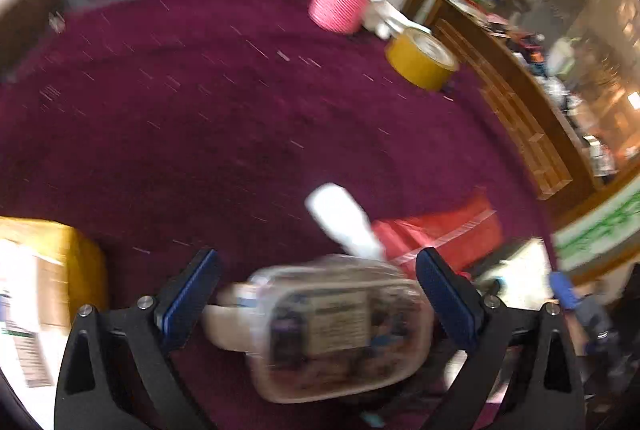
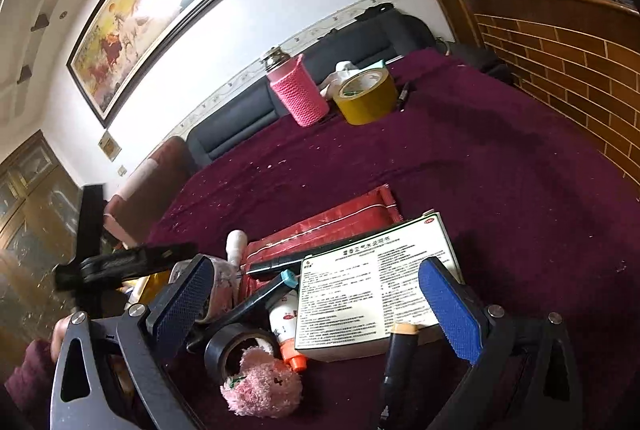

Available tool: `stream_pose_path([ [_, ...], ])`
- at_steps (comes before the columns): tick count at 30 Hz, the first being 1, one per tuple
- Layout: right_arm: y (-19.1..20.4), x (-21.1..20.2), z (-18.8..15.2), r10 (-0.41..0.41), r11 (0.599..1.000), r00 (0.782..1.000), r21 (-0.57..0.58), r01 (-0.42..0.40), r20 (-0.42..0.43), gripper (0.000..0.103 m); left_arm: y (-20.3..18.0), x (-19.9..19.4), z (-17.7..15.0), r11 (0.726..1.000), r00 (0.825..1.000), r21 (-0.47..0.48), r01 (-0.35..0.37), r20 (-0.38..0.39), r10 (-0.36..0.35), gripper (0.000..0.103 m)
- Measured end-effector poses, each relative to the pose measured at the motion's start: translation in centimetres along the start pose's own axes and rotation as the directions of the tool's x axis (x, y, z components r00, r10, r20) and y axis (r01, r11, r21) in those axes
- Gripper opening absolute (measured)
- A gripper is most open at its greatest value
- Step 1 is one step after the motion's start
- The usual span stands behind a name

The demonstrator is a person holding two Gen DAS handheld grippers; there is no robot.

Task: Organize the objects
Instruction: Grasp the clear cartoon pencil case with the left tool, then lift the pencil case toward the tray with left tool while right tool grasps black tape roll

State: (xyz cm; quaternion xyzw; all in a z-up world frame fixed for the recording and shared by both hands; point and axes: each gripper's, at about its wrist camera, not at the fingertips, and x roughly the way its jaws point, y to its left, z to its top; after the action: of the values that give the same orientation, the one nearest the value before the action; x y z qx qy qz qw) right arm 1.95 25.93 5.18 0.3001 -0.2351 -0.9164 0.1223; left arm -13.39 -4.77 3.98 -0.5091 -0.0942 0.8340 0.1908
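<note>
Presently, step in hand: both grippers hang over the clutter at the near edge of the maroon surface [image 2: 500,158] with nothing gripped; I judge this the moment of choosing a next item to sort.
Left gripper [image 1: 318,294]: jaws spread wide, blue pads clear on both sides. A clear plastic container [image 1: 340,326] with a printed label shows between them, but the pads do not press on it; the view is blurred, so I cannot tell how far below the container lies.
Just past the left gripper: a white bottle [image 1: 344,222] lying tilted, its lower end at the container's far edge, and beside it a red packet [image 1: 448,230].
Right gripper [image 2: 320,306]: jaws as wide as they go, empty. Between the pads lie a printed leaflet box [image 2: 372,290], a small white tube with an orange cap [image 2: 286,330], a black tape roll [image 2: 236,346], a pink plush toy [image 2: 260,382] and a dark marker [image 2: 396,362].
Further out: the red packet, then open cloth, then a pink woven holder [image 2: 298,92] and a yellow tape roll [image 2: 366,96] standing together at the far edge.
Next move calls for: settling on one item, probably the container for the left, lowering until the pads flank it squarely, then closing.
Risk, as I judge it: the pile is tight, so a pad may snag a neighbour.
</note>
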Motion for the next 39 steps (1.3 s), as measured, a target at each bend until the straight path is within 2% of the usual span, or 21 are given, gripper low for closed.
stream_pose_path([
  [4, -0.4, 0.0, -0.3, 0.028, 0.999, 0.999, 0.018, -0.028, -0.018, 0.103, -1.3, -0.9, -1.8, 0.991, 0.992, 0.082, 0.103, -0.083, -0.096, 0.087],
  [6, -0.6, 0.0, -0.4, 0.042, 0.999, 0.999, 0.033, -0.041, -0.027, 0.103, -1.9, -2.1, -3.5, 0.977, 0.980, 0.127, 0.171, -0.130, -0.154, 0.084],
  [7, -0.6, 0.0, -0.4, 0.046, 0.998, 0.999, 0.036, -0.045, -0.027, 0.103, -2.3, -2.9, -4.4, 0.970, 0.977, 0.159, 0.182, -0.139, -0.161, 0.084],
  [9, -0.5, 0.0, -0.6, 0.053, 0.998, 0.998, 0.037, -0.052, -0.031, 0.103, -3.3, -4.6, -6.2, 0.957, 0.984, 0.250, 0.148, -0.131, -0.118, 0.084],
  [10, -0.5, 0.0, -0.6, 0.055, 0.998, 0.998, 0.037, -0.054, -0.032, 0.103, -3.9, -5.4, -7.0, 0.948, 0.992, 0.304, 0.097, -0.106, -0.068, 0.084],
  [12, -0.3, 0.0, -0.6, 0.055, 0.998, 0.998, 0.028, -0.054, -0.035, 0.103, -5.2, -6.3, -8.1, 0.909, 0.999, 0.417, -0.032, -0.025, 0.046, 0.084],
  [14, -0.2, 0.0, -0.7, 0.051, 0.999, 0.998, 0.020, -0.050, -0.036, 0.103, -6.5, -6.5, -8.9, 0.836, 0.985, 0.521, -0.170, 0.069, 0.157, 0.084],
  [16, 0.0, -0.1, -0.8, 0.047, 0.999, 0.998, 0.013, -0.047, -0.034, 0.103, -7.2, -6.0, -8.6, 0.787, 0.972, 0.572, -0.232, 0.116, 0.203, 0.084],
  [17, 0.0, -0.1, -0.8, 0.045, 0.999, 0.998, 0.011, -0.045, -0.033, 0.103, -7.6, -5.4, -8.7, 0.749, 0.963, 0.607, -0.266, 0.138, 0.230, 0.084],
  [19, 0.0, -0.2, -0.8, 0.039, 0.999, 0.999, 0.011, -0.039, -0.030, 0.103, -8.2, -4.0, -8.4, 0.698, 0.955, 0.655, -0.289, 0.145, 0.260, 0.084],
  [21, -0.2, -0.2, -0.8, 0.035, 0.999, 0.999, 0.017, -0.034, -0.028, 0.103, -8.4, -2.3, -8.2, 0.655, 0.954, 0.704, -0.275, 0.114, 0.278, 0.084],
  [22, -0.3, -0.1, -0.7, 0.033, 0.999, 0.999, 0.018, -0.033, -0.028, 0.103, -8.6, -1.7, -8.0, 0.647, 0.958, 0.718, -0.256, 0.100, 0.268, 0.084],
  [25, -0.3, -0.1, -0.7, 0.033, 0.999, 0.999, 0.017, -0.033, -0.028, 0.103, -9.1, -0.9, -6.9, 0.671, 0.975, 0.716, -0.195, 0.065, 0.213, 0.085],
  [28, -0.3, -0.1, -0.6, 0.032, 0.999, 0.999, 0.014, -0.031, -0.029, 0.103, -9.0, -0.2, -6.1, 0.725, 0.982, 0.675, -0.135, -0.004, 0.187, 0.085],
  [35, -0.2, -0.1, -0.5, 0.028, 1.000, 0.999, 0.005, -0.027, -0.031, 0.103, -8.5, -0.4, -6.6, 0.755, 0.983, 0.649, -0.096, -0.057, 0.174, 0.082],
  [37, -0.2, -0.1, -0.5, 0.028, 1.000, 0.999, 0.006, -0.028, -0.031, 0.103, -8.5, -0.8, -7.1, 0.765, 0.983, 0.642, -0.054, -0.099, 0.152, 0.077],
  [39, -0.2, -0.1, -0.5, 0.026, 1.000, 0.999, 0.005, -0.026, -0.030, 0.103, -8.4, -1.1, -7.6, 0.762, 0.982, 0.648, -0.012, -0.135, 0.130, 0.076],
])
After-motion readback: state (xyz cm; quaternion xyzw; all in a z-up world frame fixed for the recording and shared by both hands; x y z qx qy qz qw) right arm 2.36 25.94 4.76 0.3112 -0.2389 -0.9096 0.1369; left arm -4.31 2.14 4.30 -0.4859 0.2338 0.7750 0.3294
